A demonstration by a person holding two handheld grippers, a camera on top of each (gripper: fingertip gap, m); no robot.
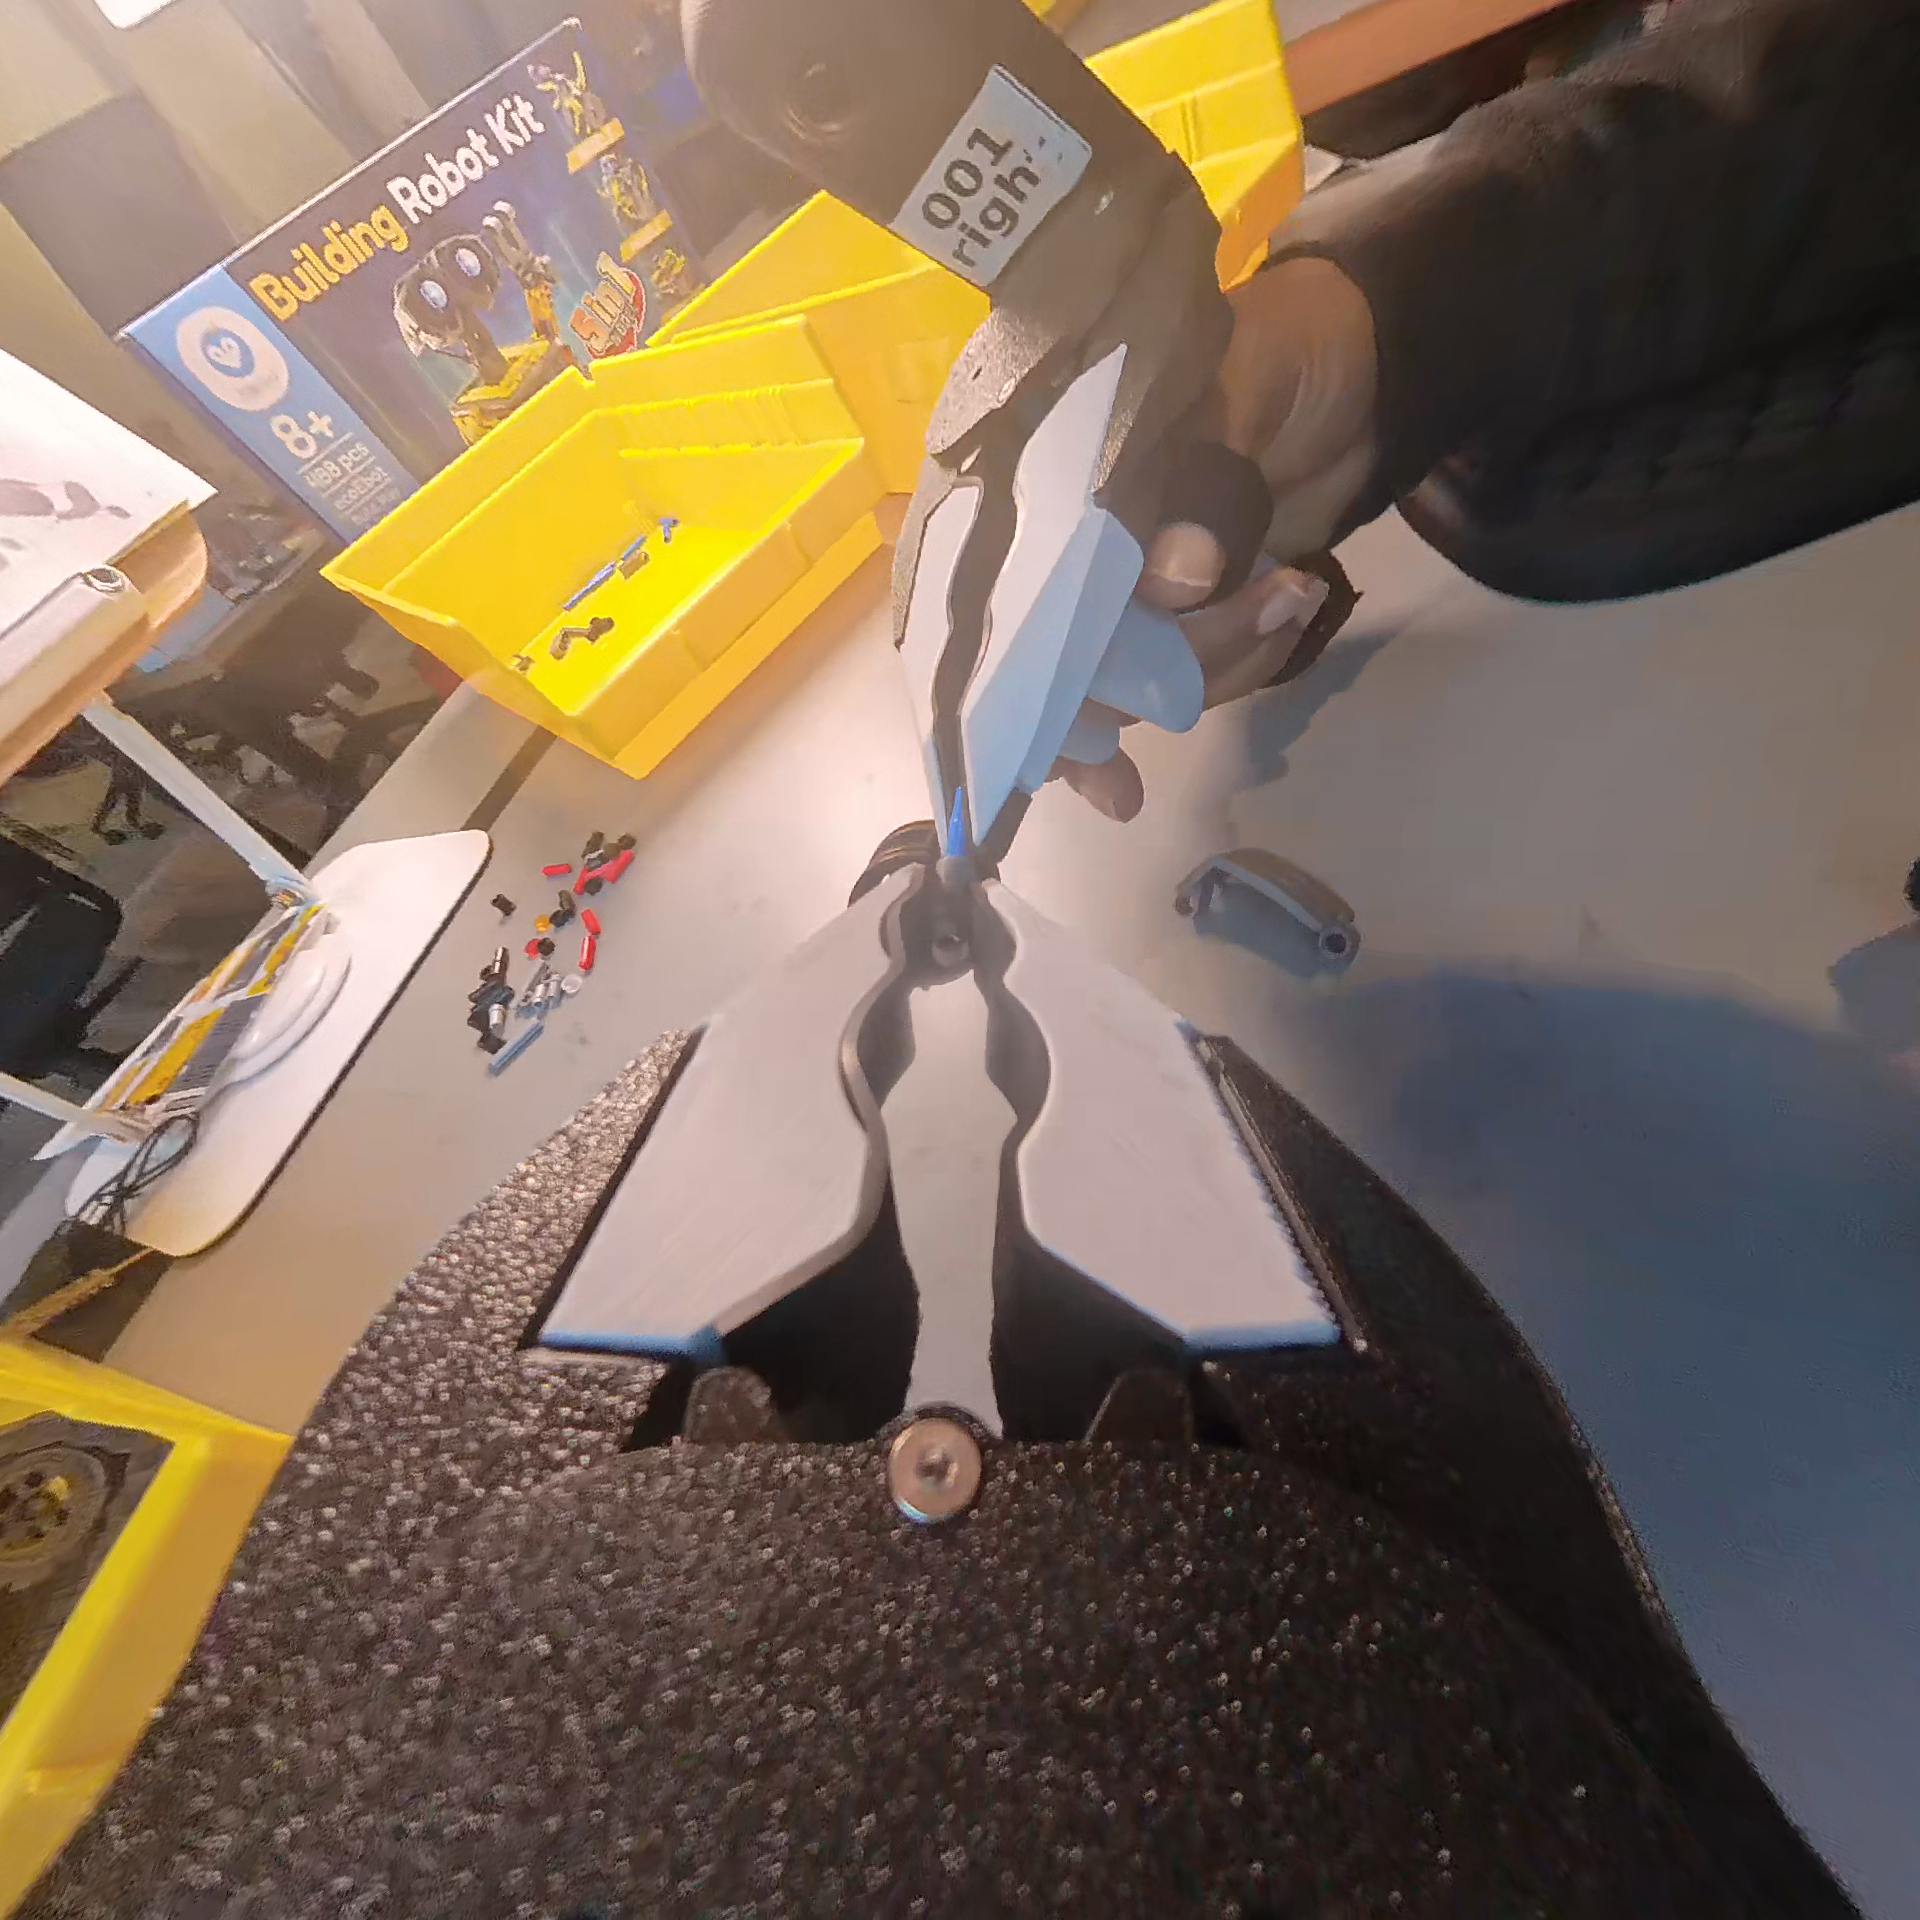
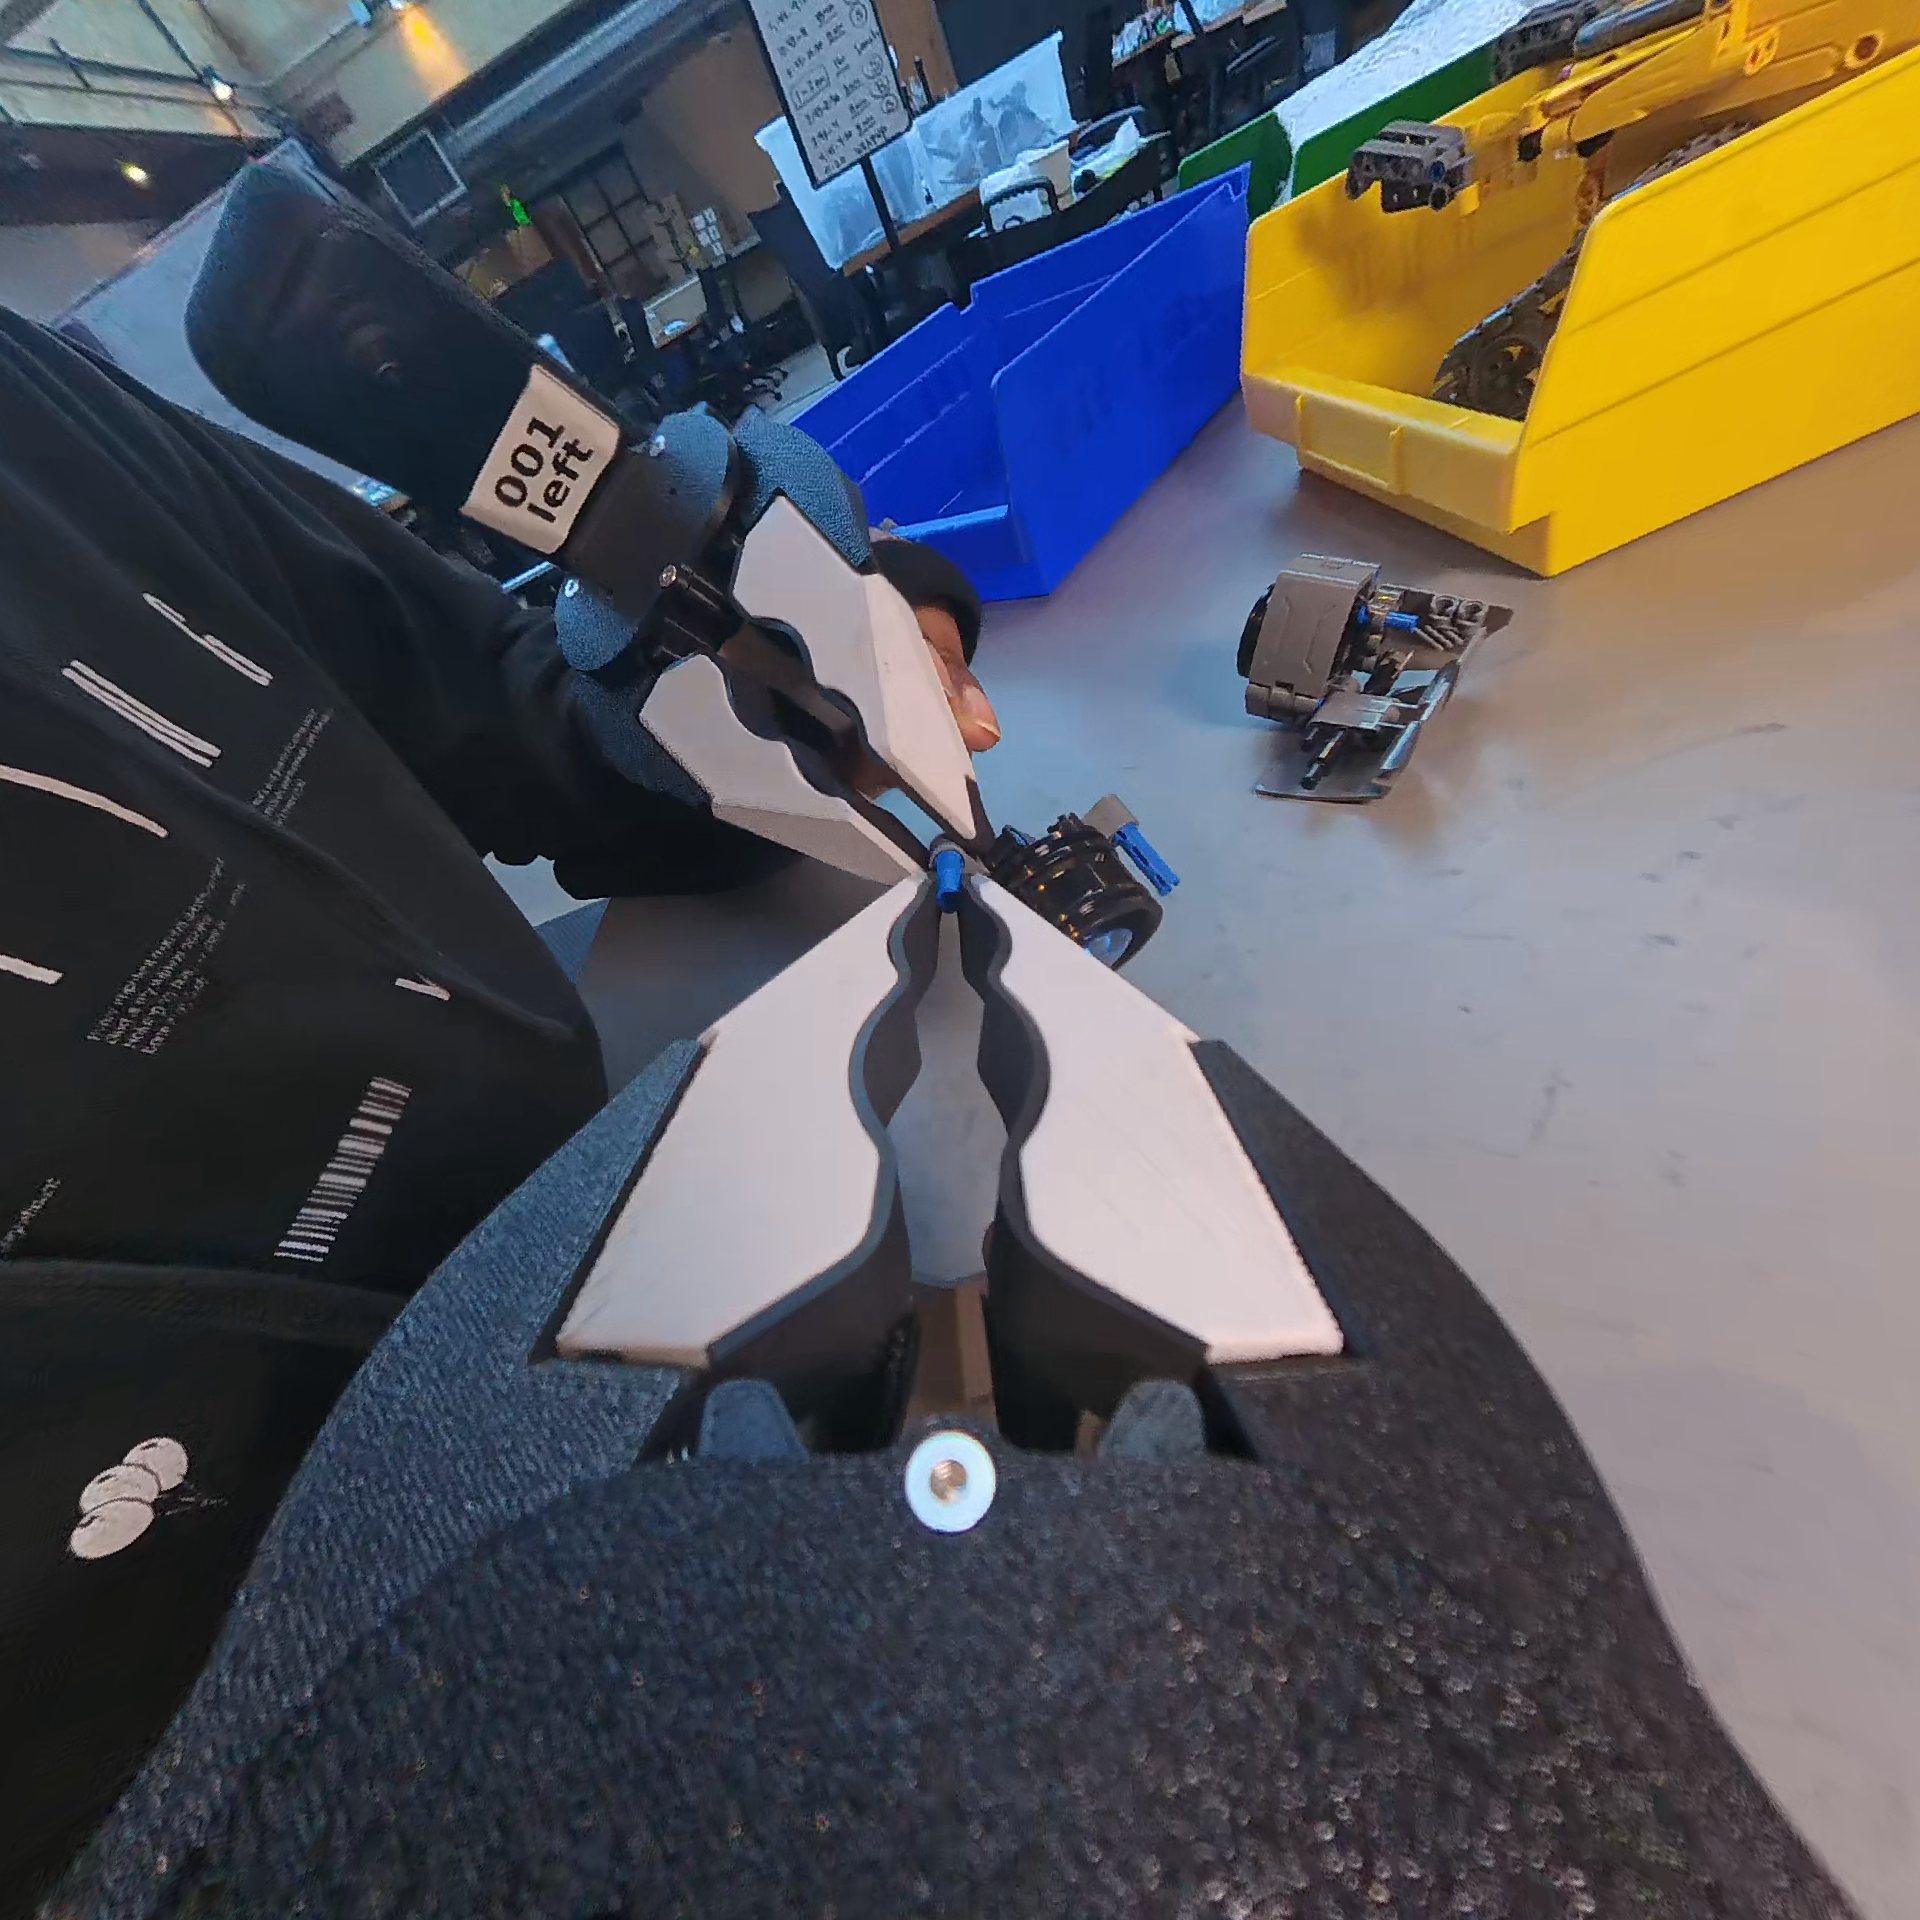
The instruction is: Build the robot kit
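Warm glare top-left, soft shadows, fisheye edges, slight blur.

Glossy black plastic wheel assembly (image 2: 1081,883), smooth grey matt table (image 2: 1558,1039), shiny yellow plastic bin (image 1: 623,582), rough-textured black tool housings.

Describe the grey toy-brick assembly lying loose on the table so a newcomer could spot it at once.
In the right wrist view, start at the big yellow bin at the table's far right. Just in front of it, on bare tabletop, lies the grey brick assembly. Unlike the black wheel piece at the grippers' tips, it lies untouched and shows a flat blade-like plate.
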